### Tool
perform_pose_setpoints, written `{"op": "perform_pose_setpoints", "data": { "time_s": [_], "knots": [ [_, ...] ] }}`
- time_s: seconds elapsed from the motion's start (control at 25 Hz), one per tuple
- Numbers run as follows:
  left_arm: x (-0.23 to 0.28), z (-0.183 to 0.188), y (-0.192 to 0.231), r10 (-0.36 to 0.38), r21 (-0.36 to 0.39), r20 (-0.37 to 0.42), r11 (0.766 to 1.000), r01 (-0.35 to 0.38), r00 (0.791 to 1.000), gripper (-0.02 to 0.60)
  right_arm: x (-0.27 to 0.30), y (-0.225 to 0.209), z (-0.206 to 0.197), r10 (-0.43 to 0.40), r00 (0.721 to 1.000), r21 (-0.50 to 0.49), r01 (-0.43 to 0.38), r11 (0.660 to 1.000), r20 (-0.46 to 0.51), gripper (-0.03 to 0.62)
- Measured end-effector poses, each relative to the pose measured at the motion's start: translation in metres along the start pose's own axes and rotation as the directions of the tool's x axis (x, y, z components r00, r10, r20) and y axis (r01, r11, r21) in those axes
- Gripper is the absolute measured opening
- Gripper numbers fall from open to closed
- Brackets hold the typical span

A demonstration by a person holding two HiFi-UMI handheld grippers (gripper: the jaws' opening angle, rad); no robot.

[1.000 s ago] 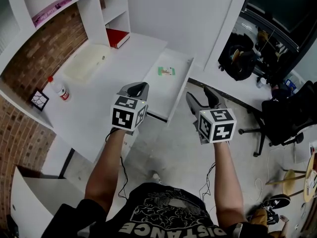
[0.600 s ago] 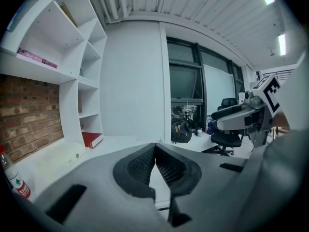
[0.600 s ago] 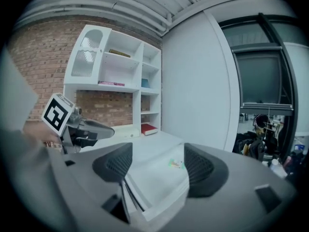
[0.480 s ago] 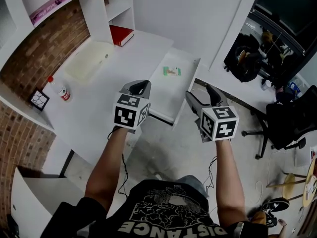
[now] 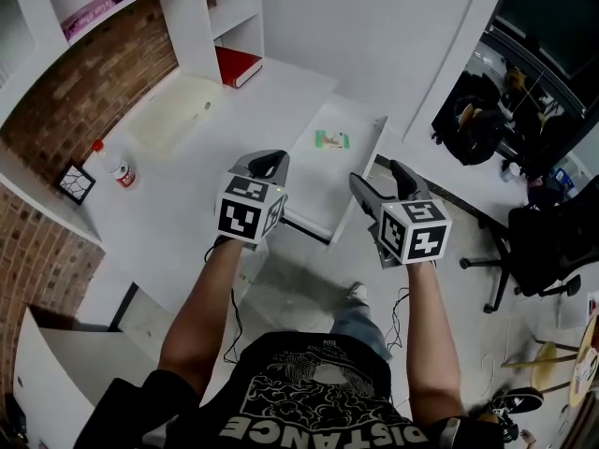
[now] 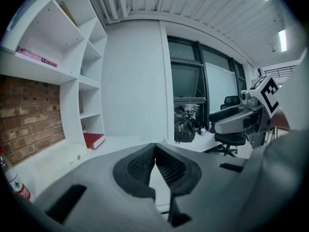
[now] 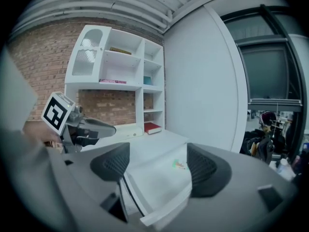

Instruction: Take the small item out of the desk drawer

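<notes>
The white desk drawer (image 5: 323,181) stands pulled out from the desk (image 5: 187,204). A small green item (image 5: 332,139) lies flat on its floor near the far end. My right gripper (image 5: 382,181) hovers just off the drawer's right front corner. It is open; its jaws have just been opening and nothing is between them. In the right gripper view the drawer (image 7: 154,182) and the item (image 7: 179,165) show beyond the right gripper (image 7: 157,164). My left gripper (image 5: 265,165) is shut and empty over the desk edge left of the drawer, its pads (image 6: 166,166) meeting at the tips.
A red book (image 5: 237,65) lies in the shelf corner. A cream tray (image 5: 178,110), a small bottle (image 5: 117,171) and a little frame (image 5: 73,183) sit at the desk's left. A second desk with a dark bag (image 5: 477,110) and an office chair (image 5: 552,241) stand on the right.
Both grippers have come closer to the drawer's front. The right gripper's jaws stand wider apart than before. The left stays shut.
</notes>
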State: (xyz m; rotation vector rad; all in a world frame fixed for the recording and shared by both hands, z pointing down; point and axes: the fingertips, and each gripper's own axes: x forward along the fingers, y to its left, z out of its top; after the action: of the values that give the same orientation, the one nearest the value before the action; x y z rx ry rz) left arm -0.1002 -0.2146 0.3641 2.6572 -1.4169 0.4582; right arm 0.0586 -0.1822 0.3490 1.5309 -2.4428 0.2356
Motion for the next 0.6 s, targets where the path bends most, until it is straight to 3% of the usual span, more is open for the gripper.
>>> {"op": "perform_pose_setpoints", "data": {
  "time_s": [0.32, 0.6],
  "knots": [
    [0.03, 0.003, 0.011, 0.034, 0.0, -0.005, 0.999, -0.034, 0.999, 0.005, 0.034, -0.023, 0.003, 0.046, 0.999, -0.008, -0.046, 0.999, 0.004, 0.371],
    [0.082, 0.007, 0.027, 0.095, -0.027, -0.031, 0.995, -0.096, 0.995, 0.005, 0.087, -0.062, 0.007, 0.139, 0.99, -0.026, -0.14, 0.99, -0.026, 0.374]
  ]
}}
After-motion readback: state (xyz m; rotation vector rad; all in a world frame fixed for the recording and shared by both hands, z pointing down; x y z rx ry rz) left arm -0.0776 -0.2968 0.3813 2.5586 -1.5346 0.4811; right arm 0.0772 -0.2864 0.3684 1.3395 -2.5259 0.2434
